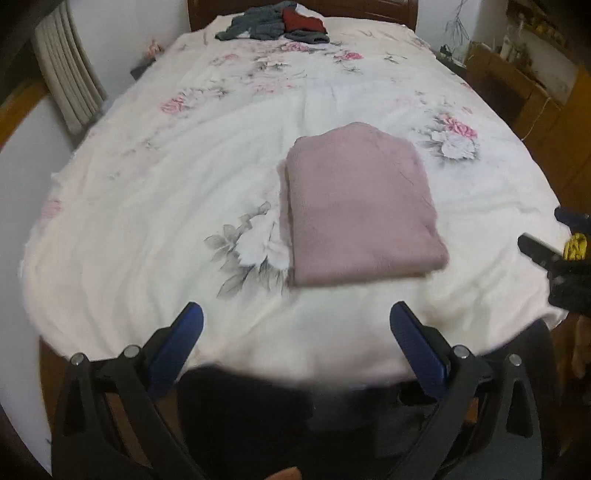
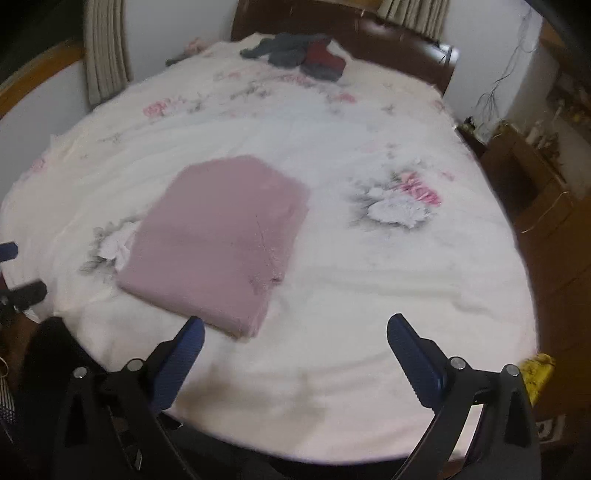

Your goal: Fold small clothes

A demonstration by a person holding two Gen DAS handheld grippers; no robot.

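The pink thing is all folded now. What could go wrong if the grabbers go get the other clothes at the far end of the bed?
1. The folded pink garment lies between both open grippers, left and right, and the pile of dark clothes. Reaching over it could probably drag it undone.
2. The pile is tangled, grey and red together, so one pinch might lift several pieces.
3. The floral sheet is loose and wrinkled; a low pinch could catch it too.

folded garment (image 1: 360, 206) mid-bed (image 1: 147, 206), clothes pile (image 1: 277, 20) behind – by headboard (image 2: 388, 40)
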